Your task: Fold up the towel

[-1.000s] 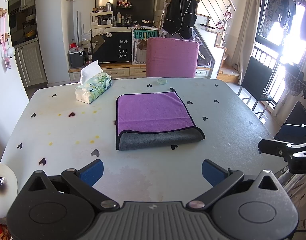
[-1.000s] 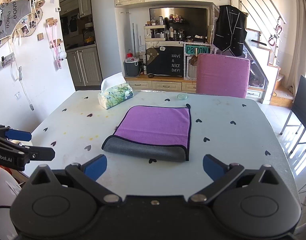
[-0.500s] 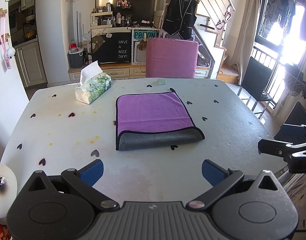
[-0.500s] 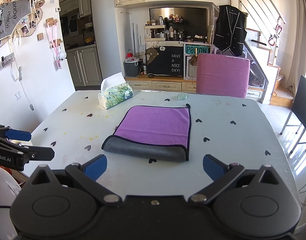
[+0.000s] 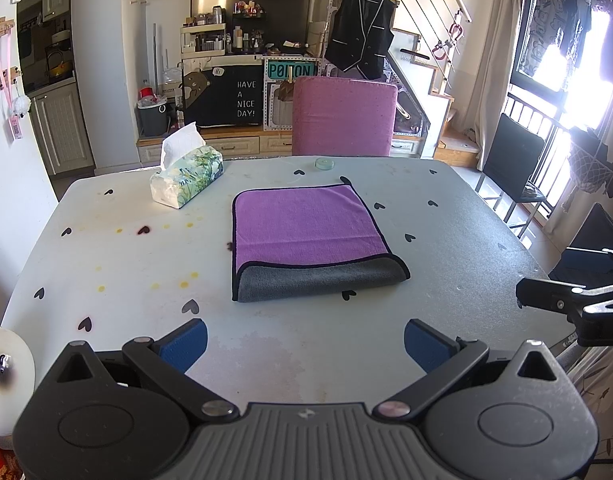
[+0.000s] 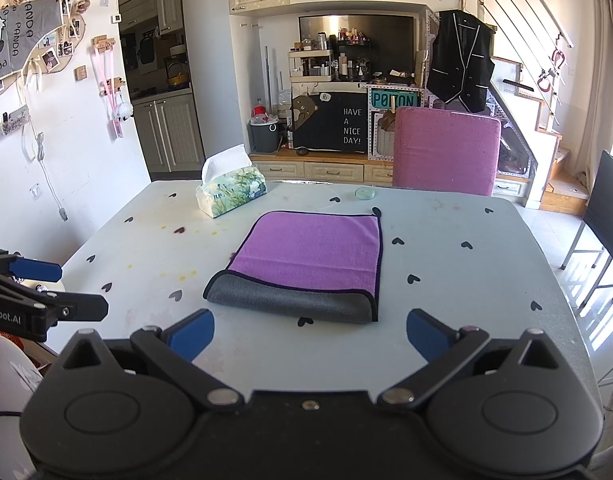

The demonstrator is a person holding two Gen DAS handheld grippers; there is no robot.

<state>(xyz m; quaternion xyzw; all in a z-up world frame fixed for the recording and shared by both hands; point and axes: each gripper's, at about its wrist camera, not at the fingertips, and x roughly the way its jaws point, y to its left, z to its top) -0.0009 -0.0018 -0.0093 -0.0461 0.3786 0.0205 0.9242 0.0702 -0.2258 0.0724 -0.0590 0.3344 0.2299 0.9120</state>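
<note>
Purple on top and grey along its near turned edge, the folded towel (image 5: 306, 240) lies flat in the middle of the counter (image 5: 466, 240), a pale surface printed with small black hearts and marked with yellow and dark red spots to the towel's left. Beyond the towel's far left corner stands a tissue box (image 5: 186, 180) with a floral print and a sheet sticking up; just past the towel's far edge sits a small round clear dish (image 5: 325, 163). Behind that, a pink upholstered chair (image 5: 344, 116) is pushed up to the counter, and farther back a black board reads "HAVE A NICE DAY!", with a black vest (image 5: 362, 36) hanging by a staircase. Nothing lies between the towel and either tool. The left tongs (image 5: 304, 342) hover at the counter's near edge, well short of the towel's grey edge, blue pads spread wide and gripping nothing. The right tongs (image 6: 309, 332) sit likewise, released with pads wide apart, near the towel's grey edge but not touching it.
</note>
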